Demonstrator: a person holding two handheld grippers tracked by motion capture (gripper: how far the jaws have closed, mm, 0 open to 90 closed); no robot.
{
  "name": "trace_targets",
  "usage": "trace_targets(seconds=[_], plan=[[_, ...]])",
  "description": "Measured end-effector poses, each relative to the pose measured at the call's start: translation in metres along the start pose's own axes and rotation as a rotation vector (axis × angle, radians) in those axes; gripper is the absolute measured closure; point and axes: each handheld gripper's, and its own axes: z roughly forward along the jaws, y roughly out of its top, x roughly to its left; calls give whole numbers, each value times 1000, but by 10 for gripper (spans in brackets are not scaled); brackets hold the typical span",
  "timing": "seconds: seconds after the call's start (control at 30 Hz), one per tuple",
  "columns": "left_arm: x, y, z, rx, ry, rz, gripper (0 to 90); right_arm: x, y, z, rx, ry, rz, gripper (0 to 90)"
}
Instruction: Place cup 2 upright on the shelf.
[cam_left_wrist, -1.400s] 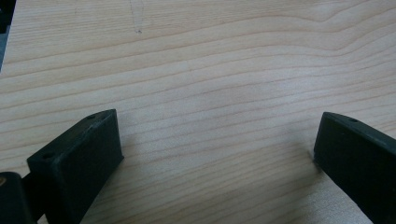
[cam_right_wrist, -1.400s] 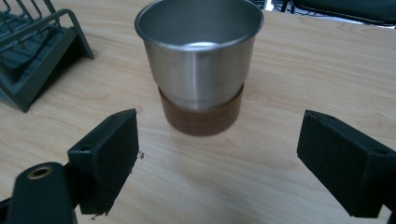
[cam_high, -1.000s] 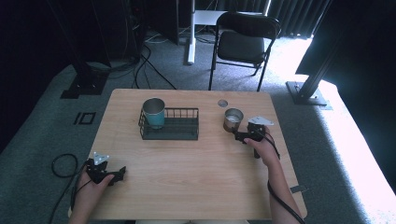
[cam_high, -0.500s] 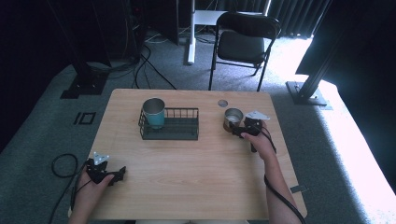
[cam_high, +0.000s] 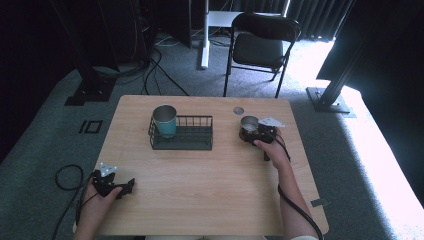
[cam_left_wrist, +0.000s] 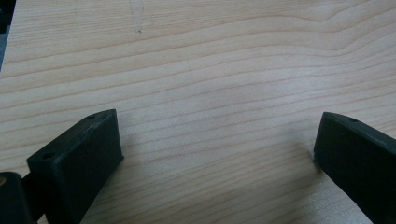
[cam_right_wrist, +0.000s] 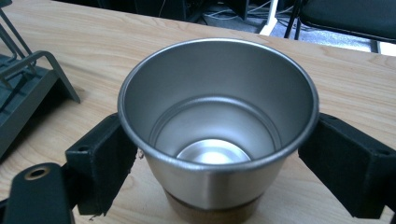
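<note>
Right gripper (cam_high: 248, 131) flanks steel cup (cam_high: 249, 123) on wooden table (cam_high: 210, 175).

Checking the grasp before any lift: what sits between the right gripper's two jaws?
In the right gripper view, the steel cup stands upright between the jaws of the right gripper, one jaw on each side of its wall.

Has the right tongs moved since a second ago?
Yes. The right tongs moved toward the far edge, closing in around the steel cup, judged against the wire basket.
</note>
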Motion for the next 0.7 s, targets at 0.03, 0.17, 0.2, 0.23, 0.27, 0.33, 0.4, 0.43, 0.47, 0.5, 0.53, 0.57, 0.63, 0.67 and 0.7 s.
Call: trace_targets(seconds=[0.03, 0.17, 0.2, 0.23, 0.27, 0.33, 0.4, 0.43, 0.47, 0.5, 0.53, 0.57, 0.63, 0.67, 0.7], plan=[[0, 0, 0, 0, 0, 0, 17, 0, 0, 1, -5, 1, 1, 115], [0, 0, 0, 0, 0, 0, 17, 0, 0, 4, -25, 5, 6, 116], [0, 0, 0, 0, 0, 0, 17, 0, 0, 4, -34, 9, 10, 116], [0, 0, 0, 0, 0, 0, 17, 0, 1, 4, -40, 8, 13, 116], [0, 0, 0, 0, 0, 0, 17, 0, 0, 5, -40, 7, 12, 116], [0, 0, 0, 0, 0, 0, 17, 1, 0, 6, -46, 1, 10, 116], [0, 0, 0, 0, 0, 0, 17, 2, 1, 6, -49, -4, 5, 133], [0, 0, 0, 0, 0, 0, 17, 2, 1, 6, -50, 1, 9, 134], [0, 0, 0, 0, 0, 0, 18, 2, 2, 6, -51, 2, 10, 148], [0, 0, 0, 0, 0, 0, 17, 3, 3, 5, -45, -6, 3, 160], [0, 0, 0, 0, 0, 1, 17, 3, 4, 5, -39, -14, -2, 168], [0, 0, 0, 0, 0, 1, 17, 3, 4, 5, -36, -15, -2, 179], [0, 0, 0, 0, 0, 0, 18, 2, 6, 4, -30, -21, 7, 180], [0, 0, 0, 0, 0, 0, 18, 2, 6, 4, -30, -26, 9, 181], [0, 0, 0, 0, 0, 0, 17, 1, 7, 3, -32, -29, 10, 181]])
